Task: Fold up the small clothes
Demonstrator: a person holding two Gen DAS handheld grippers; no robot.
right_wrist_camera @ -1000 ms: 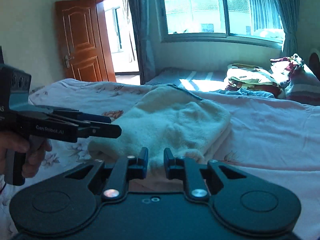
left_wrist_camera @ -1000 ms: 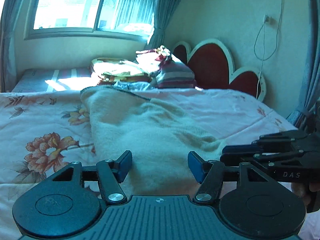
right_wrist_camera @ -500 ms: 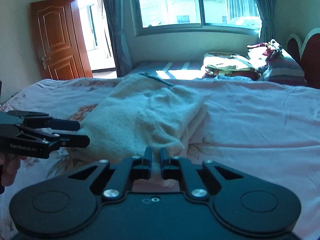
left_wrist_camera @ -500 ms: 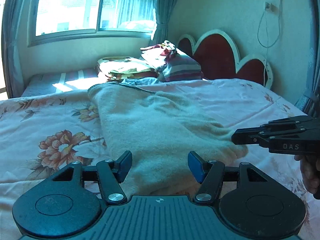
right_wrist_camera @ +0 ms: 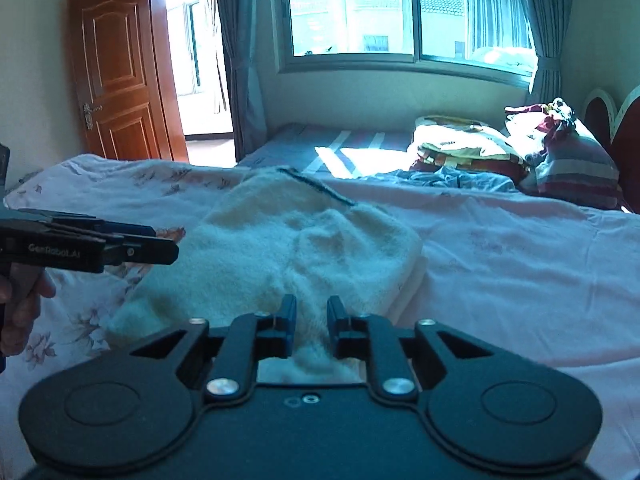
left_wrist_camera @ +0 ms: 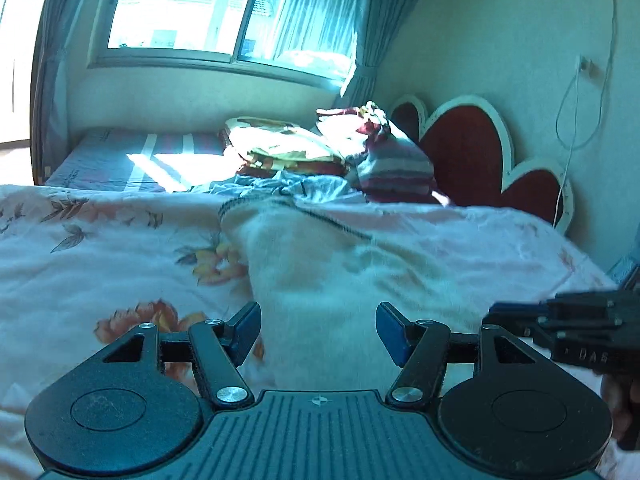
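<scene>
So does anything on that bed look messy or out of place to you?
Mostly the heap of clothes by the headboard, crumpled rather than stacked. The cream fleece garment lies only partly folded on the floral bedsheet, its near edge rumpled. Nothing looks damaged.

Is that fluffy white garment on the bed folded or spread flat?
Folded: the white garment shows stacked layers along its right edge, lying on the bed.

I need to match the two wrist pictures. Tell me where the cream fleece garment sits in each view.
Left wrist: cream fleece garment, centre, running from the left claw toward the pillows.
Right wrist: cream fleece garment, centre-left, above the right claw.
Shared landmark: striped pillow.
</scene>
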